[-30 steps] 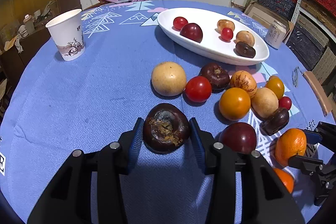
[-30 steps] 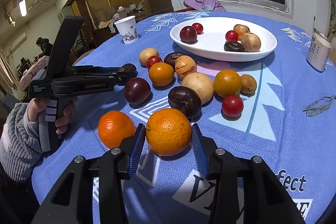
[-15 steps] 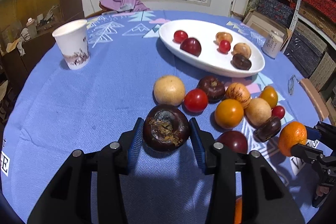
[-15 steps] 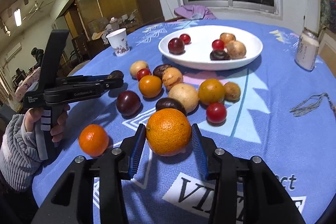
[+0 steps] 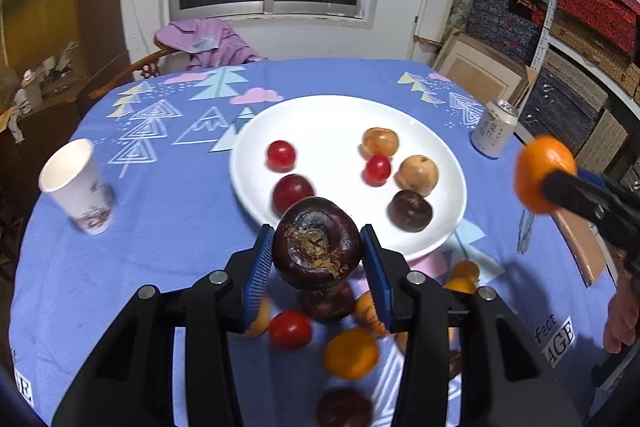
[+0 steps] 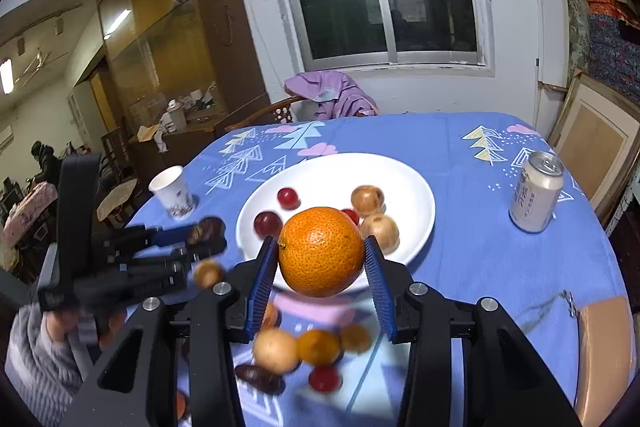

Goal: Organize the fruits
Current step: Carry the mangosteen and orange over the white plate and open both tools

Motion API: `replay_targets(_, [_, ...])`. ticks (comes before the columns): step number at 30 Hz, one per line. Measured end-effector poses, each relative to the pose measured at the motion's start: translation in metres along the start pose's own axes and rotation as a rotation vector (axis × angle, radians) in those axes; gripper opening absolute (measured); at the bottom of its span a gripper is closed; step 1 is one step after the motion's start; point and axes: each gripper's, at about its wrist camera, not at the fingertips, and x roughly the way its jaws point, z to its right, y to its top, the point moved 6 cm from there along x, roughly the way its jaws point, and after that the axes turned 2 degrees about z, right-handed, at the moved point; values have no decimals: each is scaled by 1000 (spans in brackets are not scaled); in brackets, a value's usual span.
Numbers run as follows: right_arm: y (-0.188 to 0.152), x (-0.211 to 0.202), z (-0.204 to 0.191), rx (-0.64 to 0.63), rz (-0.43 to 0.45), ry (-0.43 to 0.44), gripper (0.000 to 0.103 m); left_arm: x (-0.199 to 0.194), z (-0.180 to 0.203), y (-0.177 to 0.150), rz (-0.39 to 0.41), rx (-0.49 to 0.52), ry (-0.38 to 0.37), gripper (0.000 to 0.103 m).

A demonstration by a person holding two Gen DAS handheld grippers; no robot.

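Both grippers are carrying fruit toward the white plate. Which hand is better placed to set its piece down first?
Left, probably. The left gripper holds the dark fruit right at the white plate near rim. The right gripper holds the orange off to the plate's side, seen from the left wrist.

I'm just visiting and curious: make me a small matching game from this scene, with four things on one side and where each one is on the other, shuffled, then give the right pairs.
Things:
1. orange
2. dark purple fruit
3. paper cup
4. drink can

Places:
A. standing on the cloth, right of the white plate
B. held between the fingers of the left gripper
C. standing on the cloth, left of the plate
D. held between the fingers of the right gripper

Pairs: 1-D, 2-B, 3-C, 4-A
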Motion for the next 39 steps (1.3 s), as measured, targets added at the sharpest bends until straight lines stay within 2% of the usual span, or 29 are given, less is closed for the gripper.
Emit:
replay_targets(6, [23,58,29,77,-47,-65,45,44,29,2,-57,60,-33,43])
replay_targets(16, [26,128,62,120,-98,-168,45,86,28,2,-118,54,-40,44])
replay_targets(18, [22,135,65,133,-106,-164,46,87,27,1,-122,49,-48,47])
replay_targets(20, [20,136,69,154,-97,-152,46,84,25,4,-104,43,-48,63])
replay_targets(21, [19,136,71,152,-96,-153,46,82,24,5,-94,46,-41,65])
replay_targets(28, [38,95,55,138,-17,-117,46,51,13,9,-47,22,-29,66])
replay_targets(30, [39,73,43,106,11,-104,52,33,4,7,-21,5,-12,67])
replay_targets(31, [36,61,36,90,22,-98,54,20,-4,3,-6,-10,6,71])
replay_targets(32, [30,47,28,67,32,-93,58,12,-10,-3,3,-18,21,75])
replay_targets(34, [17,26,18,42,51,-87,64,-3,-20,-19,6,-27,46,76])
replay_targets(39, [-36,-14,1,-24,66,-97,67,-24,-30,-78,-48,-23,58,76])
